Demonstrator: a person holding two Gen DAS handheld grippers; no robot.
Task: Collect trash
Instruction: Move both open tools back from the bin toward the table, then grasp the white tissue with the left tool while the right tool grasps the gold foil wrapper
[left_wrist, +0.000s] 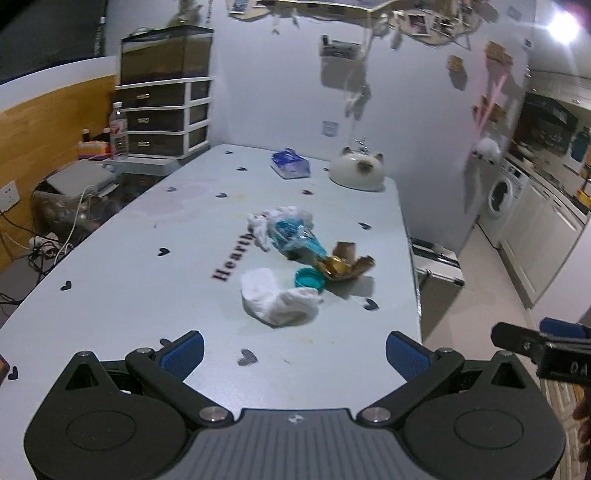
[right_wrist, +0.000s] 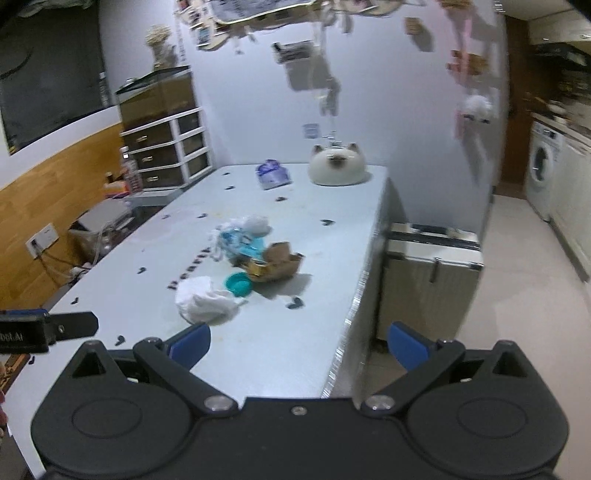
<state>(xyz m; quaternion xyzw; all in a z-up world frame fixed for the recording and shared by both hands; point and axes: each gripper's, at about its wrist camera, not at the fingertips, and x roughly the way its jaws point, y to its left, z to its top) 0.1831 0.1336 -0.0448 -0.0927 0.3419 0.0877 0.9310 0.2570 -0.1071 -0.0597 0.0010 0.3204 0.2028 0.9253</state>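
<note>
- Table (left_wrist: 110, 258): pale, dotted with small dark hearts and some dark lettering, it ran from my grippers to the far wall, and all the trash sat near its middle, toward the right edge.
- Drawer unit (left_wrist: 164, 118) stood past the far-left corner; a white bin (right_wrist: 432, 254) stood on the floor just right of the table.
- Cat-shaped container (left_wrist: 357, 170) and a blue tissue pack (left_wrist: 290, 164) sat at the far end, apart from the trash.
- Left gripper (left_wrist: 293, 354): I saw its blue pads spread wide over the near table edge, holding nothing.
- Right gripper (right_wrist: 299, 345): jaws likewise wide apart and empty, hanging over the table's near right edge.
- Crumpled white tissue (left_wrist: 277, 299) lay nearest to me.
- Clear bag with blue contents (left_wrist: 291, 236) lay farther off, with white scraps bunched at its far-left end.
- Brown-and-gold wrapper (left_wrist: 345, 264) lay at the right of the pile, touching the bag's near end.
- Teal cap (left_wrist: 309, 278) rested between tissue and wrapper, just beside both.
</note>
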